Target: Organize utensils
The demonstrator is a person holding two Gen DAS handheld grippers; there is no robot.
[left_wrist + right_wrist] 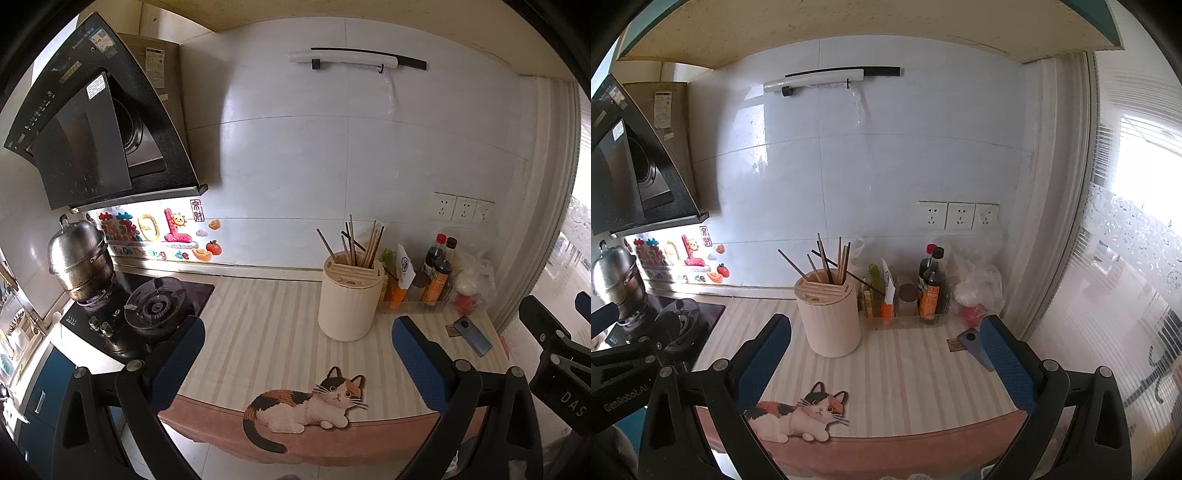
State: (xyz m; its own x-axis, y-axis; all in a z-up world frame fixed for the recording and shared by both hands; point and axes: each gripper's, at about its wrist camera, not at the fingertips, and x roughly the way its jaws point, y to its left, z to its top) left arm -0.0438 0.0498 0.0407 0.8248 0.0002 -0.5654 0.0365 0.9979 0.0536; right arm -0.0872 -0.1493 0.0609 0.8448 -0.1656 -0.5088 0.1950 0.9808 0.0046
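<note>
Both grippers hover over a striped counter mat [266,325] with a cat print [306,402], facing the tiled wall. Left gripper [297,354]: jaws spread wide, nothing between the blue pads. Right gripper [886,354]: jaws also wide apart, holding nothing.

A cream cylindrical utensil holder [349,299] stands upright on the mat, near the wall, ahead of both grippers and apart from them. A bunch of chopsticks [358,245] sticks up out of its top slots, splayed at different angles.

Just right of the holder sits a clear tray of condiment bottles [932,291], then a plastic bag [979,284]. A blue phone [472,336] lies flat on the mat near the right edge. Left of the mat is a gas stove [155,306] with a steel pot [79,258] on the far burner, range hood [92,122] above.
</note>
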